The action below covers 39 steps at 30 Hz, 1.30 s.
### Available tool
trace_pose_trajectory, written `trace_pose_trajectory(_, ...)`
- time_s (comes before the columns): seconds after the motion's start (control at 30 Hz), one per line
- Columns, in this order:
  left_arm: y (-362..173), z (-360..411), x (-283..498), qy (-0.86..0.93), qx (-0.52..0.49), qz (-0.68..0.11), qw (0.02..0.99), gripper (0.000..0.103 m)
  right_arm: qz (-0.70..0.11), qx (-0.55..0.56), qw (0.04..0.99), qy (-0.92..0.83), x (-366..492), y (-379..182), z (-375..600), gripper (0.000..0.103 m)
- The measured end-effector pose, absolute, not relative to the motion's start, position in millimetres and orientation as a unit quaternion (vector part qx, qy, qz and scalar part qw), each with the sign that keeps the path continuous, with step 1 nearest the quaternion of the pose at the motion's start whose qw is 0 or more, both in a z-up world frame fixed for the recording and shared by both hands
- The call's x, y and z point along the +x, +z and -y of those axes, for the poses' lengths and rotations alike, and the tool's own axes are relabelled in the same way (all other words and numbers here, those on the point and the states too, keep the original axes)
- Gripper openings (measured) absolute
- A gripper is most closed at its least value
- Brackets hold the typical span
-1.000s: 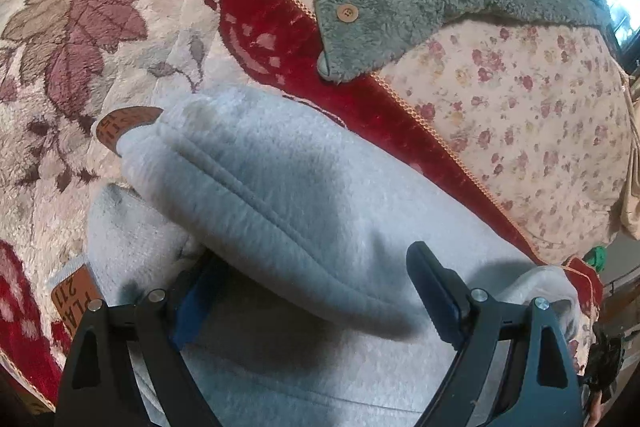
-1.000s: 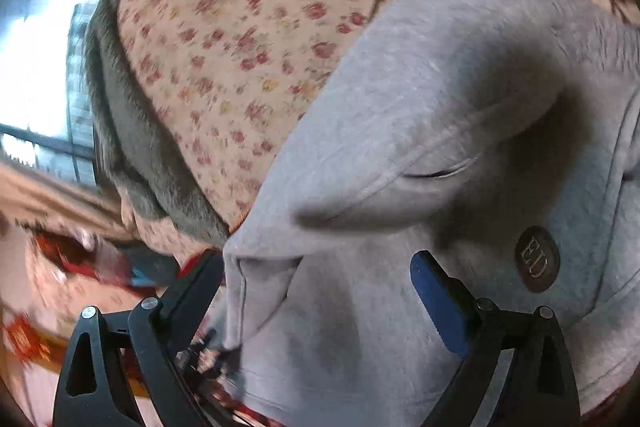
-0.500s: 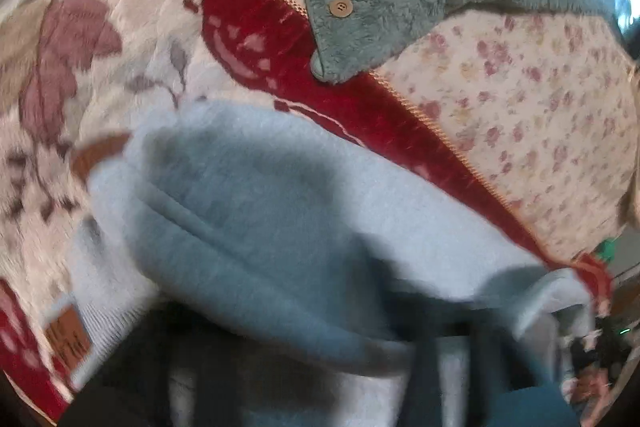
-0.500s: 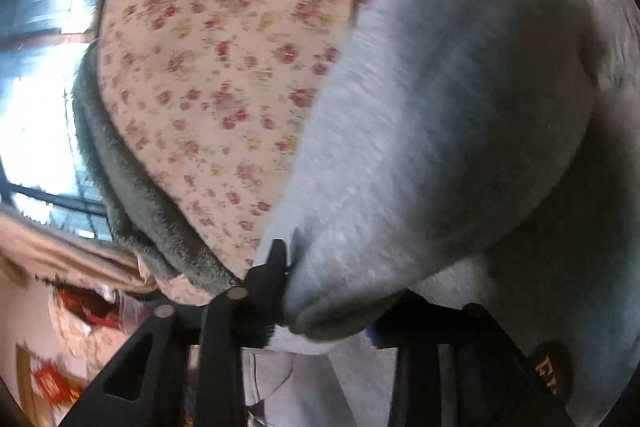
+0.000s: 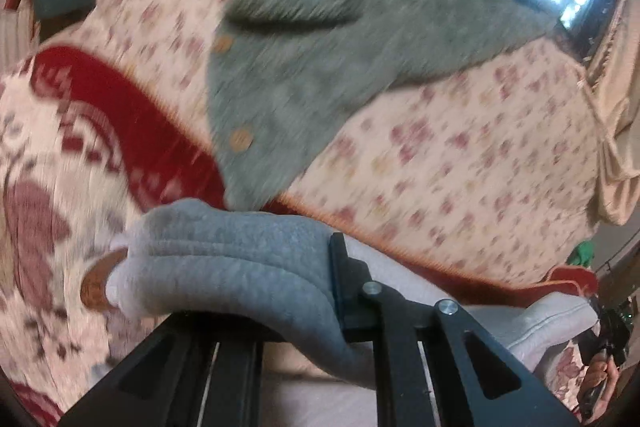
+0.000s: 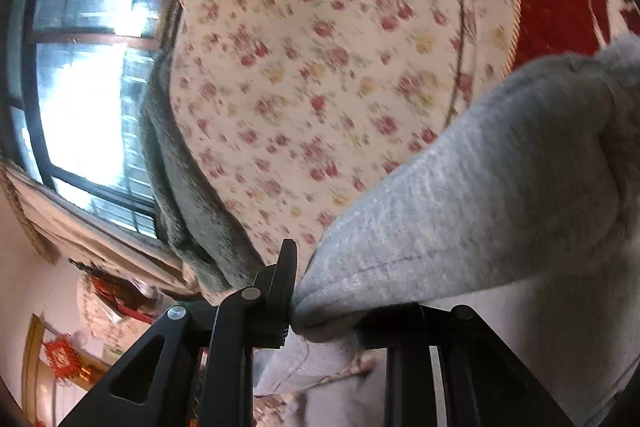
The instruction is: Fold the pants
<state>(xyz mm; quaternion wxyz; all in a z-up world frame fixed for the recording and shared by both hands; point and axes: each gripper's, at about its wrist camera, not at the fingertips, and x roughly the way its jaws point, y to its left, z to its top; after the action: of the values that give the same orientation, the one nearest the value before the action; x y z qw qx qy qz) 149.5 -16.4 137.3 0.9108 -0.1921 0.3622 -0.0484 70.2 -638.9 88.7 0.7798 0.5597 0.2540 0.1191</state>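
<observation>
both claws clamped on the grey pants [image 5: 224,267]: left gripper [image 5: 280,311] pinches a thick folded bunch with its right finger [image 5: 340,279] pressed to the cloth and the other finger hidden under it, right gripper [image 6: 324,311] has a folded edge of the pants [image 6: 460,219] squeezed between its fingers. pants are bunched and lifted at both grips, the rest trailing on the red blanket [image 5: 132,131] and floral sheet [image 5: 460,163]. a green fleece jacket [image 5: 340,39] lies on the sheet beyond, near the window [image 6: 88,75]; both views are motion-blurred.

Right gripper [image 6: 324,301] jaws clamped on grey pants [image 6: 480,195] fold.
</observation>
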Motion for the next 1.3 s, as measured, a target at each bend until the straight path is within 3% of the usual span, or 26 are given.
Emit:
trace_pose_trajectory(0.47, 210.8, 60.3, 138.9, -0.089, -0.123, -0.323, 0.934, 0.011, -0.205, 0.533, 0.814, 0.111, 49.8, 144.1, 673.2, 0.025)
trace_pose_trajectory(0.67, 214.1, 58.5, 125.6, -0.091, -0.115, -0.321, 0.936, 0.011, -0.213, 0.547, 0.8, 0.122, 29.9, 132.0, 674.8, 0.026)
trace_pose_trajectory(0.87, 184.4, 37.0, 71.8, -0.095, -0.097, -0.344, 0.929, 0.011, -0.236, 0.552, 0.787, 0.145, -10.9, 104.0, 659.3, 0.025)
trace_pose_trajectory(1.03, 105.5, 8.4, 10.8, -0.083, -0.115, -0.404, 0.904, 0.012, -0.26, 0.541, 0.784, 0.159, -66.3, 71.2, 634.4, 0.025)
trace_pose_trajectory(1.17, 30.0, -4.9, -16.0, -0.059, -0.14, -0.464, 0.873, 0.012, -0.323, 0.559, 0.752, 0.132, -98.6, 12.1, 621.2, 0.025)
trace_pose_trajectory(1.3, 21.3, -6.7, -33.0, -0.054, -0.156, -0.452, 0.877, 0.012, -0.335, 0.577, 0.736, 0.116, -118.8, -9.0, 621.4, 0.025)
